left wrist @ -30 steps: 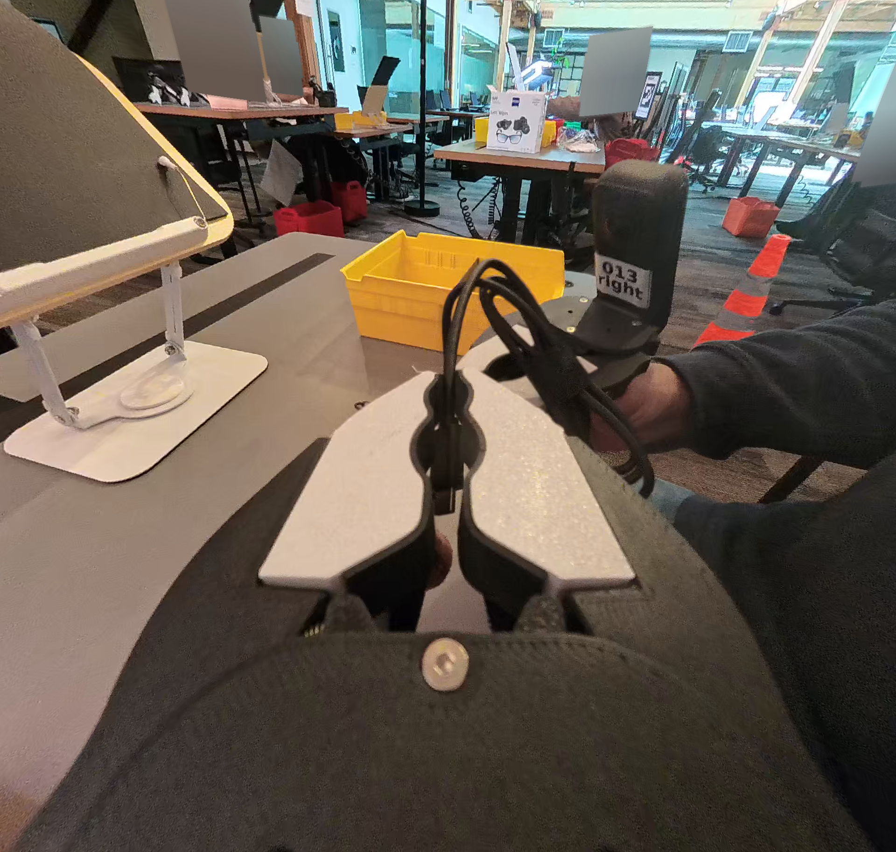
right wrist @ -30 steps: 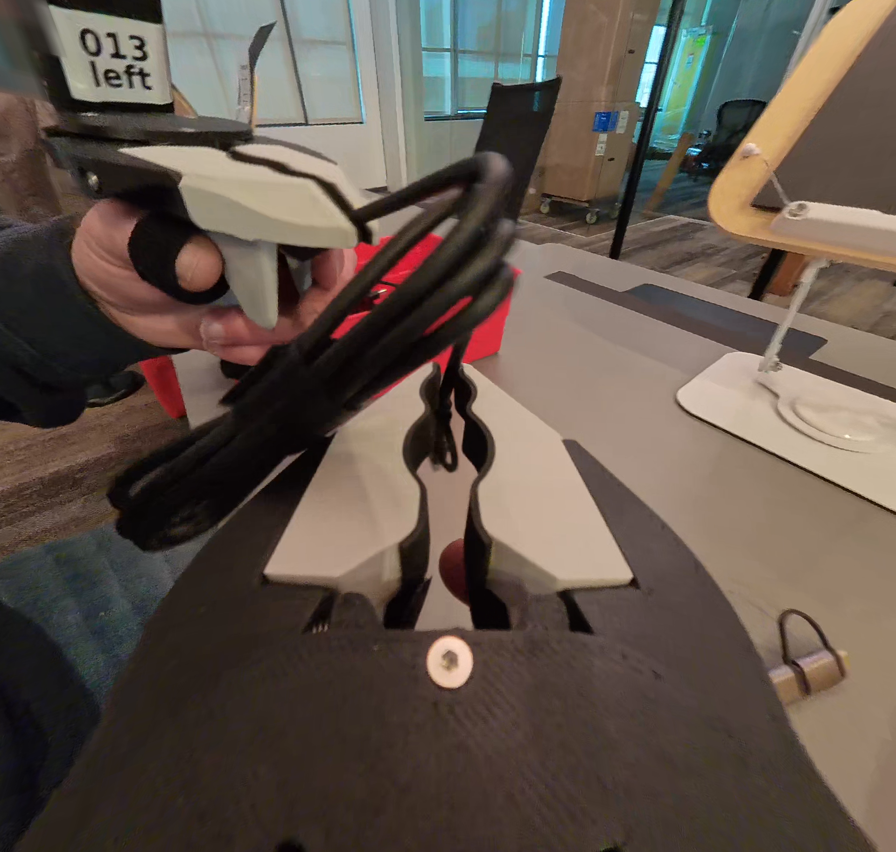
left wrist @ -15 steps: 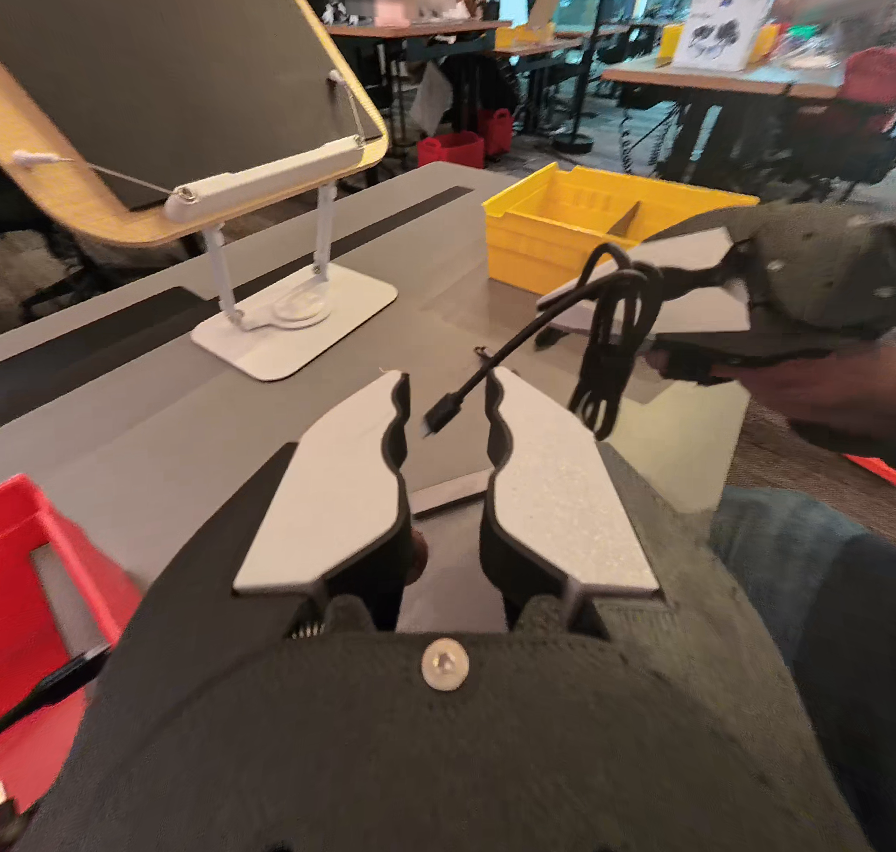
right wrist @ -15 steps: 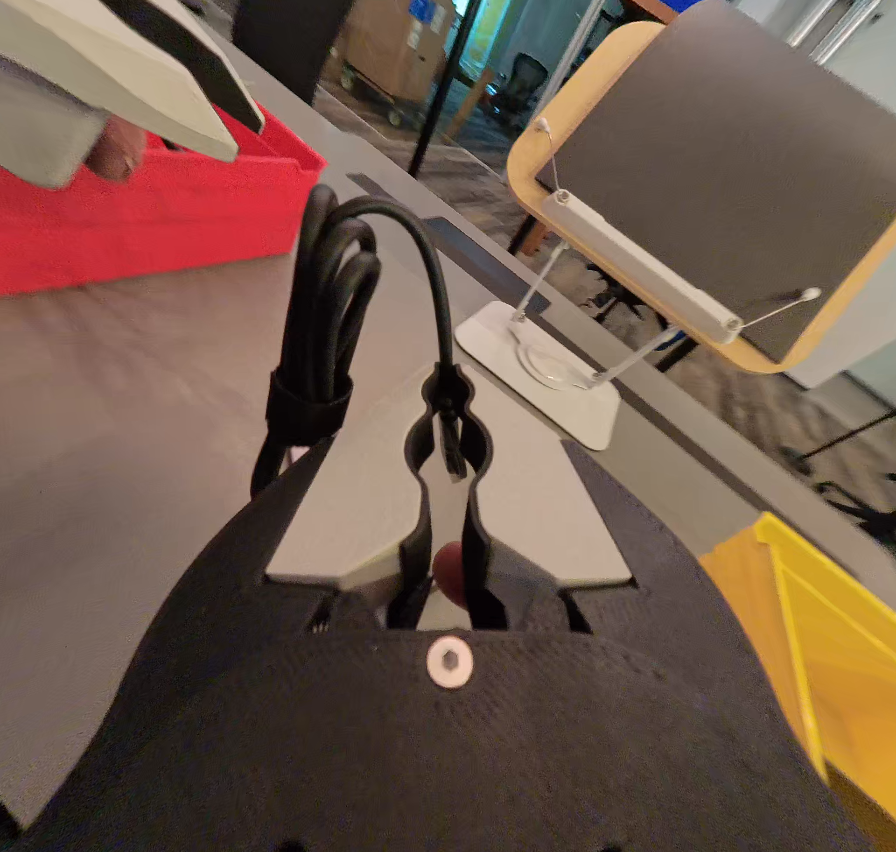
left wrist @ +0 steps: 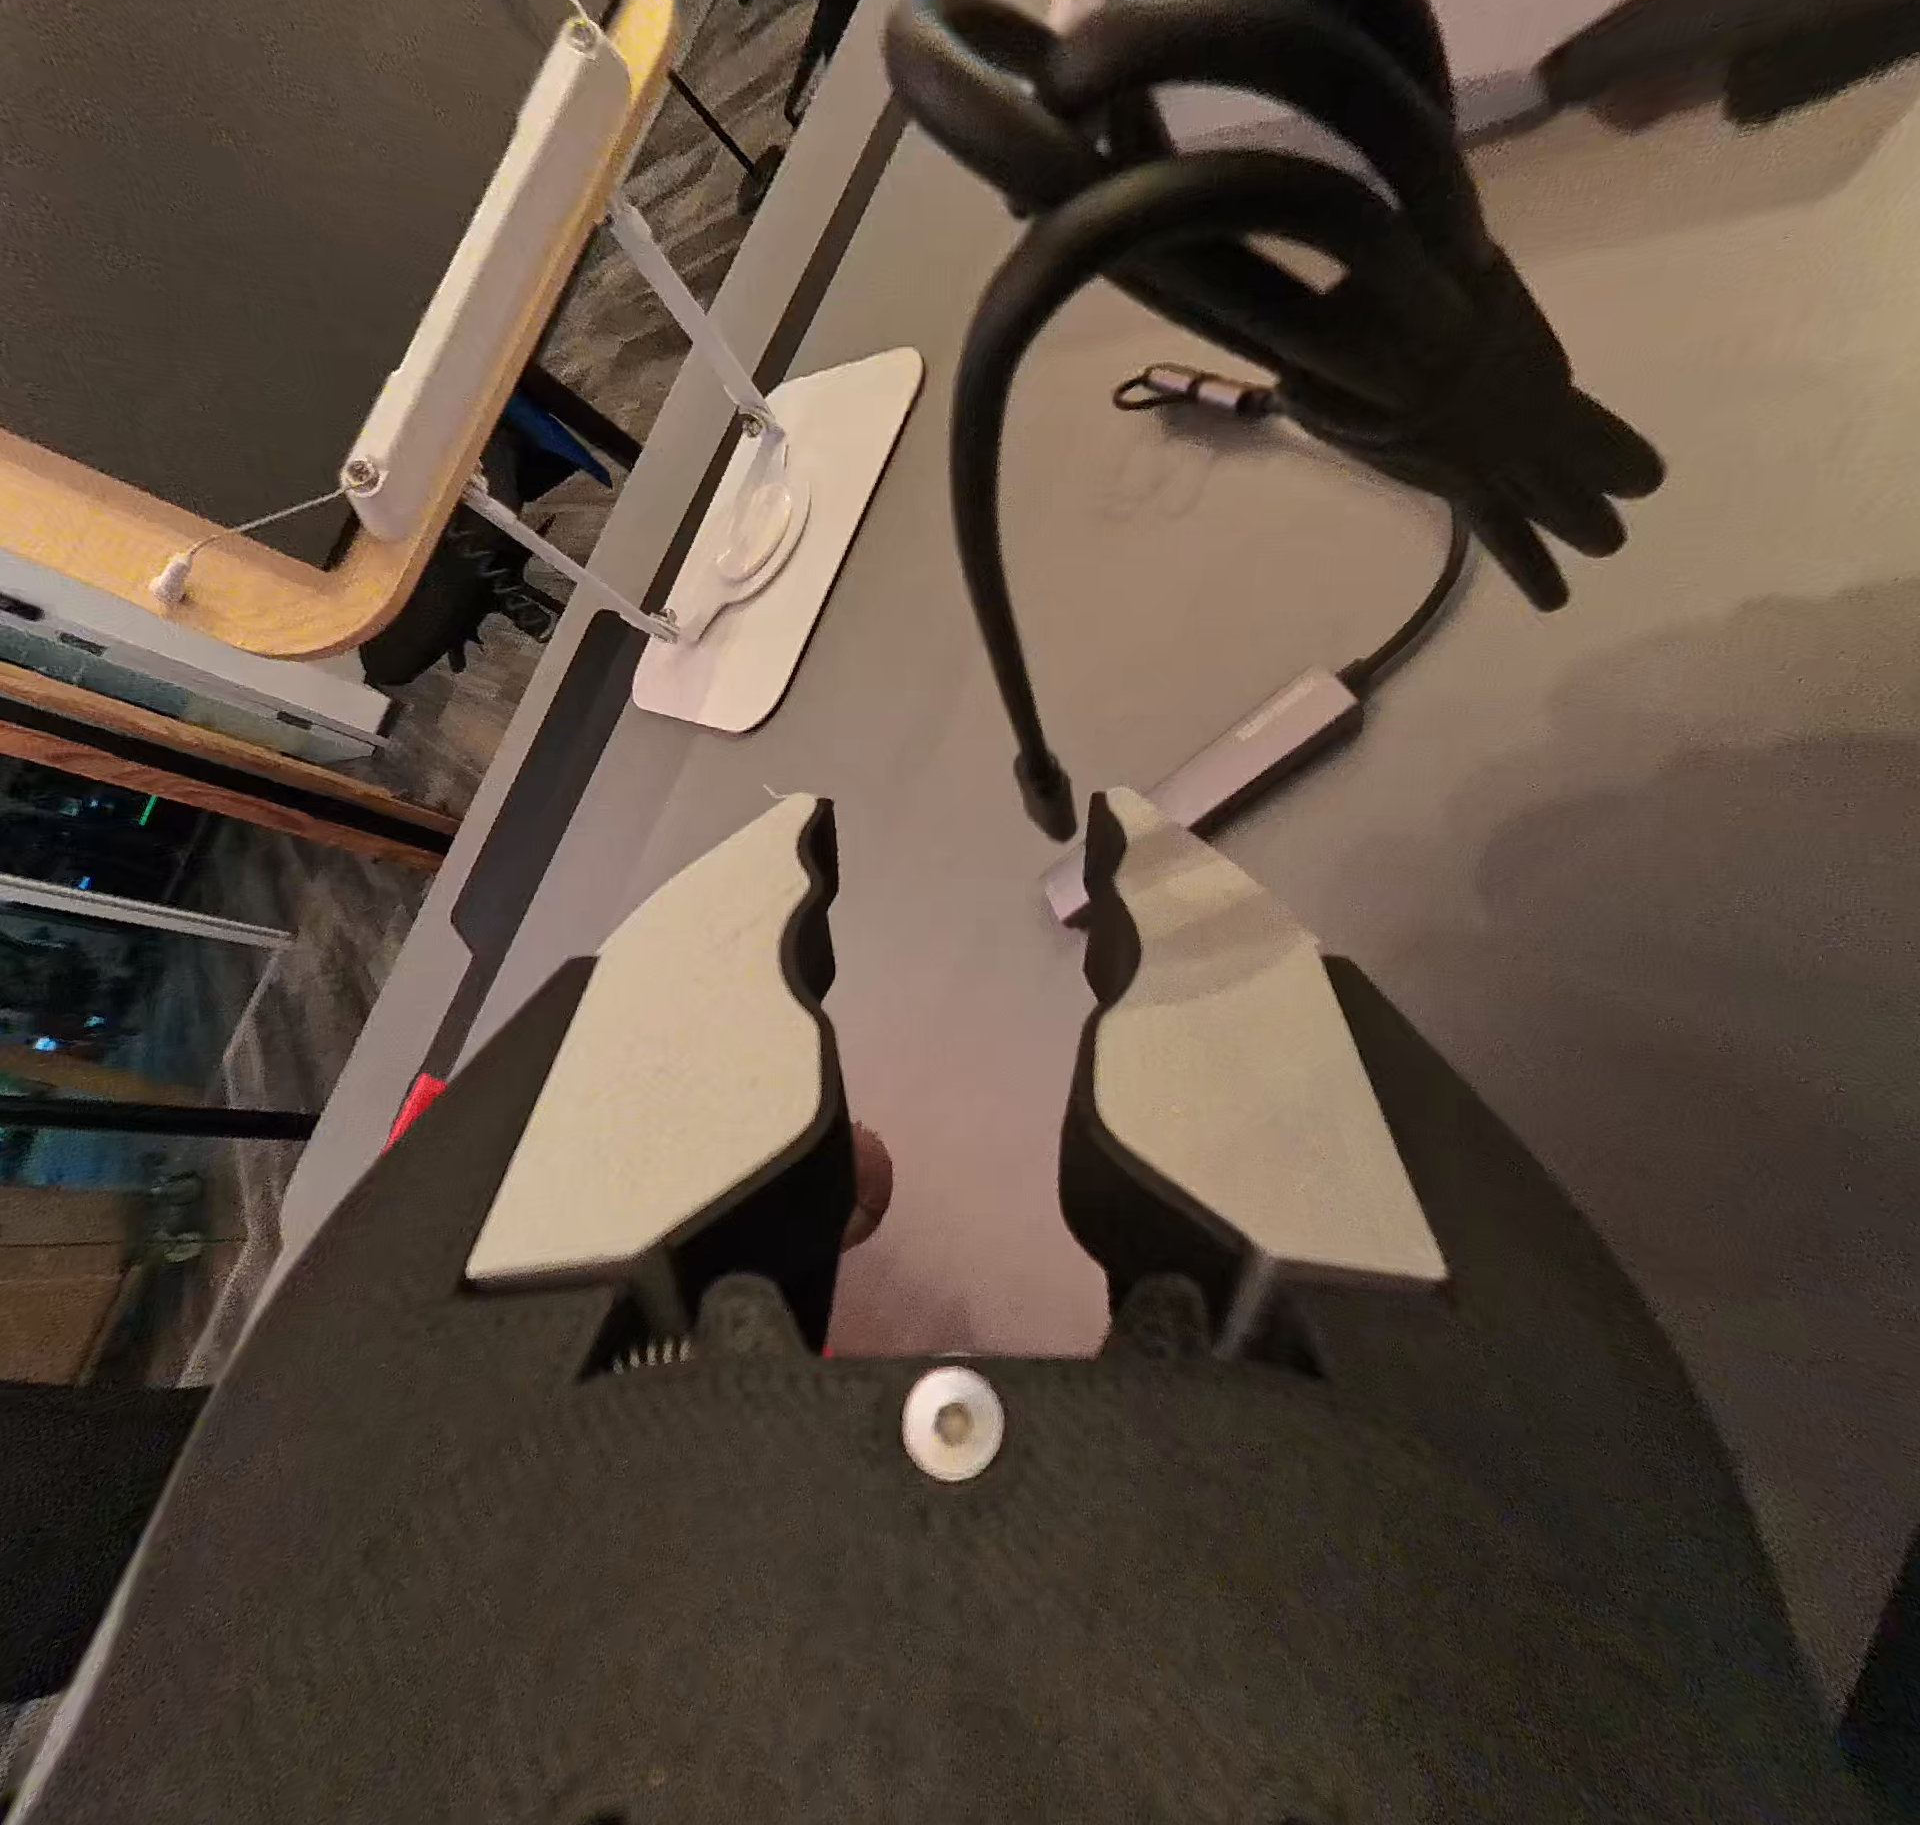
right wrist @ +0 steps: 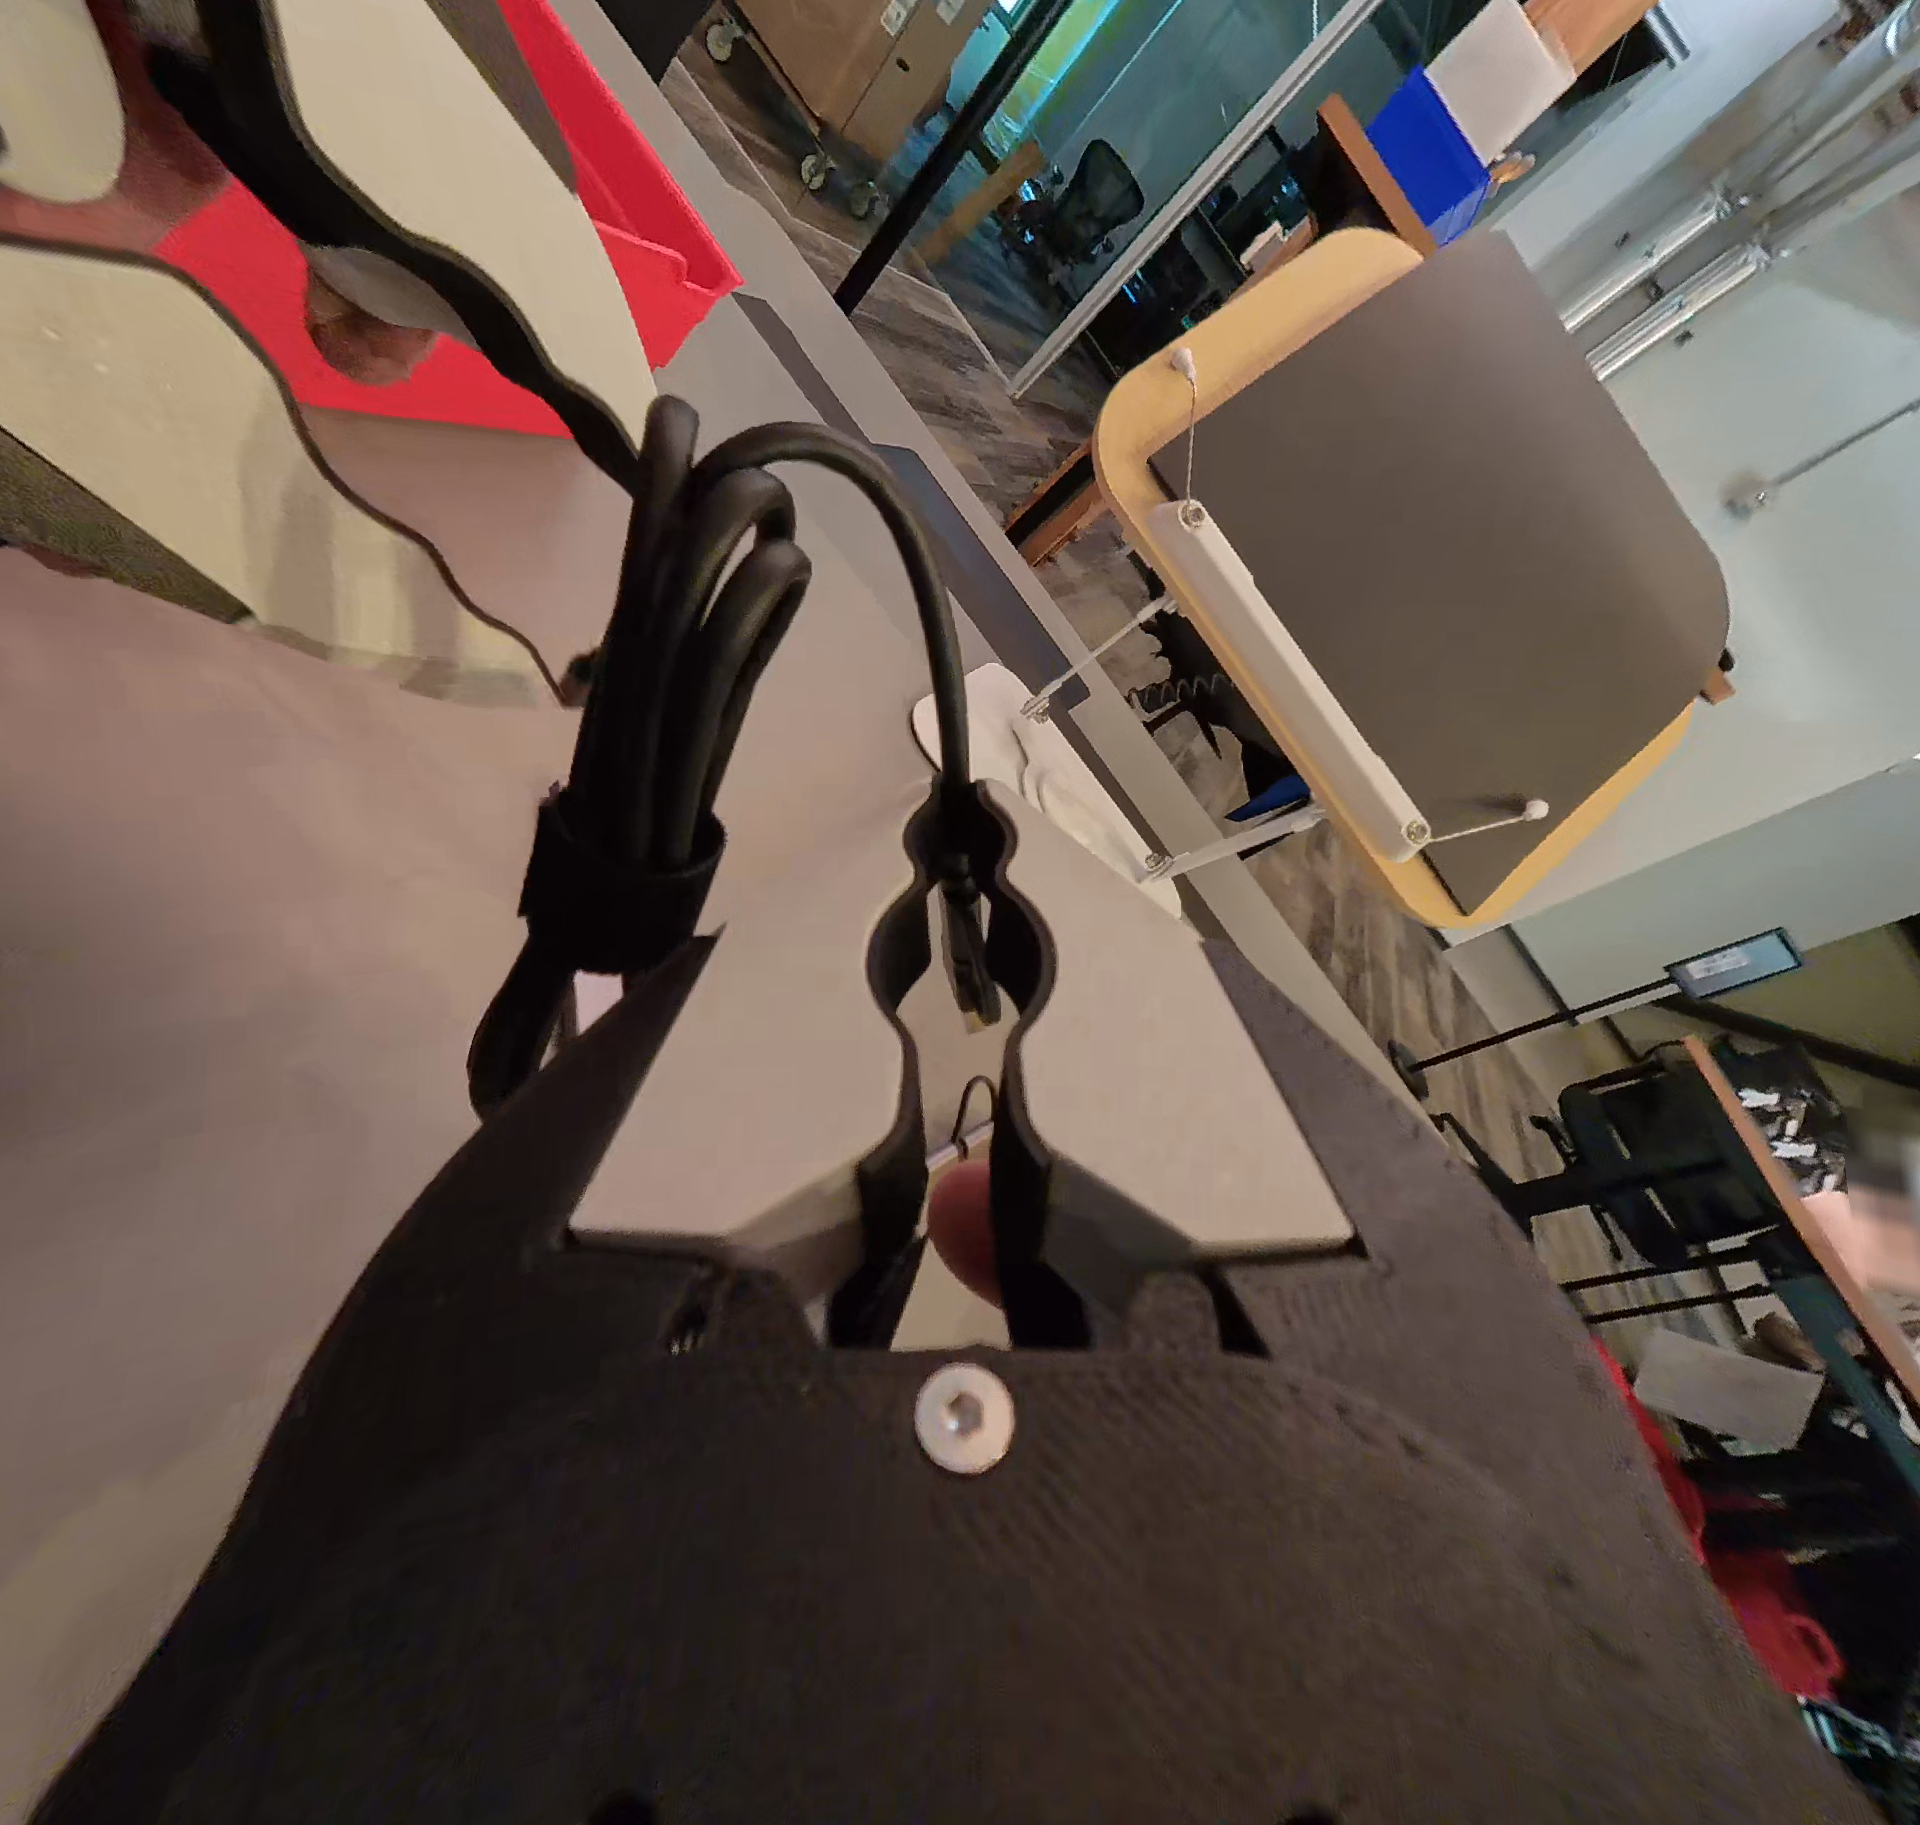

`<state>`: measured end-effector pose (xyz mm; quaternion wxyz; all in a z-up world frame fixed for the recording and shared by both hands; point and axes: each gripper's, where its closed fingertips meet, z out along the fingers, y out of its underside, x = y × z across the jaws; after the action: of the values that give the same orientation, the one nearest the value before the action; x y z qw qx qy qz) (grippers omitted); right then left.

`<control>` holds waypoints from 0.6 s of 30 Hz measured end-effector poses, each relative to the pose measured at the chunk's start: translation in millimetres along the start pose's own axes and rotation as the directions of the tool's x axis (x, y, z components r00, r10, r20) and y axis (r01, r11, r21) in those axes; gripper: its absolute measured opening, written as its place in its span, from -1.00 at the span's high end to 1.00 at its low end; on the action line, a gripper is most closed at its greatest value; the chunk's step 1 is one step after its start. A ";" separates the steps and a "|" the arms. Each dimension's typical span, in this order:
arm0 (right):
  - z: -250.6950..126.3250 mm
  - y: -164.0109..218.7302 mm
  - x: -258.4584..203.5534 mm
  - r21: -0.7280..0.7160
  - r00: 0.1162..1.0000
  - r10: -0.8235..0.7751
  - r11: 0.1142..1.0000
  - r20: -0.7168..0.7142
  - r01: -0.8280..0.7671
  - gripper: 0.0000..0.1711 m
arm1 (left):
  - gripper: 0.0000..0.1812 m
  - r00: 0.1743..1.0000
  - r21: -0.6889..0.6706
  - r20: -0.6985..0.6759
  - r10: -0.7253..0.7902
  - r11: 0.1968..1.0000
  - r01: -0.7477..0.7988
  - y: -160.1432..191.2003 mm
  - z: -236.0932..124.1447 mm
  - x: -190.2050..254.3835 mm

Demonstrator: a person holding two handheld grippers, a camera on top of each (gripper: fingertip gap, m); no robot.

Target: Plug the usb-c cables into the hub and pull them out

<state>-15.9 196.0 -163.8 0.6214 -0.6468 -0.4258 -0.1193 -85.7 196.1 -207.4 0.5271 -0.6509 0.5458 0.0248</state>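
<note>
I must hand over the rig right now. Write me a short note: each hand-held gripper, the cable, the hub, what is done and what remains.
Left hand-held gripper: open, empty, over the grey table, its right finger just above the hub's near end.
Right hand-held gripper: shut on the cable just behind its plug; the strapped coil hangs beside it.
Hub: flat on the table, nothing plugged in.
Small adapter lies beyond.
Done: cable picked up.
Left: steady the hub, plug in, pull out.

Black textured gripper bodies, pale grey wavy-edged jaws, silver hex screw (left wrist: 953, 1425).
</note>
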 end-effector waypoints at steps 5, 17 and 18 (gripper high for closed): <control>-3.4 -7.3 -4.0 0.010 0.999 -0.031 0.999 -0.009 0.031 1.00 | 0.68 1.000 -0.055 0.000 0.027 0.998 -0.027 9.3 4.5 3.4; -9.3 -15.0 -7.0 0.021 1.000 -0.024 0.999 -0.014 0.025 1.00 | 0.89 0.999 -0.090 0.046 -0.021 0.996 0.025 14.5 11.4 6.2; -10.1 -16.3 -7.1 0.025 1.000 -0.028 0.999 -0.015 0.028 1.00 | 0.89 0.998 -0.075 0.053 -0.025 0.997 0.029 12.2 10.9 5.8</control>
<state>-27.9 181.8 -155.2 0.6310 -0.6319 -0.4318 -0.1272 -86.4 201.7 -223.8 0.5163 -0.6769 0.5217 0.0553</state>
